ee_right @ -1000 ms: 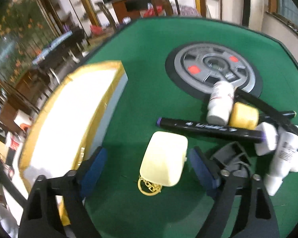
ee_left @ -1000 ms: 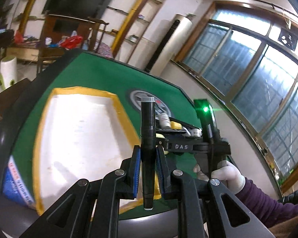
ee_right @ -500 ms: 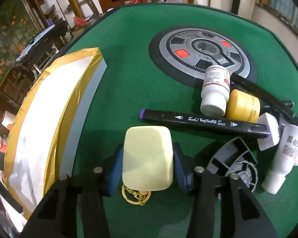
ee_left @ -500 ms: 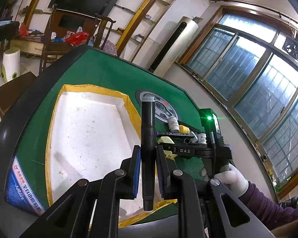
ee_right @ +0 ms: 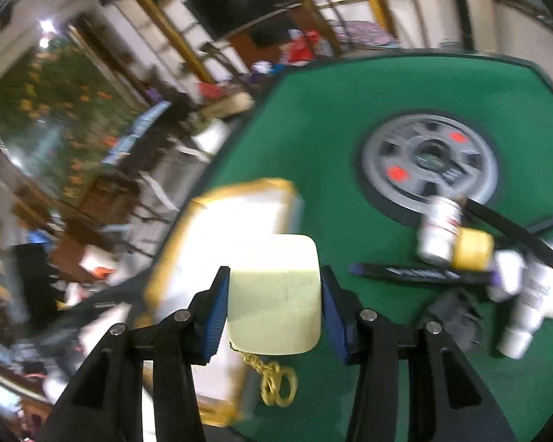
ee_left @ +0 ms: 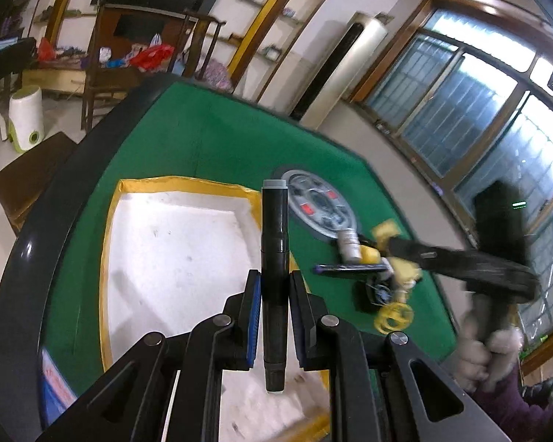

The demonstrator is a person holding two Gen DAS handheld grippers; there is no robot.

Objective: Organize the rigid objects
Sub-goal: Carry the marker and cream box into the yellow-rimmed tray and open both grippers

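Observation:
My left gripper (ee_left: 273, 316) is shut on a black marker (ee_left: 274, 258) that stands upright between its blue pads, above the white yellow-edged tray (ee_left: 173, 258). In the right wrist view my right gripper (ee_right: 274, 302) is shut on a pale yellow case (ee_right: 274, 294) with a gold key ring (ee_right: 278, 386) dangling under it, lifted off the green felt. The left wrist view shows that same gripper (ee_left: 402, 276) blurred at the right, held by a gloved hand (ee_left: 486, 346). On the felt lies a pile: a purple-capped marker (ee_right: 420, 274), white bottles (ee_right: 438, 230), a yellow cap (ee_right: 473, 248).
The table (ee_left: 210, 140) is green felt with a dark raised rim. A round grey dial (ee_right: 429, 162) sits at its centre. A dark grey plastic piece (ee_right: 457, 318) lies by the pile. Chairs and cluttered furniture stand beyond the far edge; windows run along the right.
My right gripper closed on the pale yellow case and lifted it off the felt, key ring hanging. My left gripper, marker still held, shifted over the tray.

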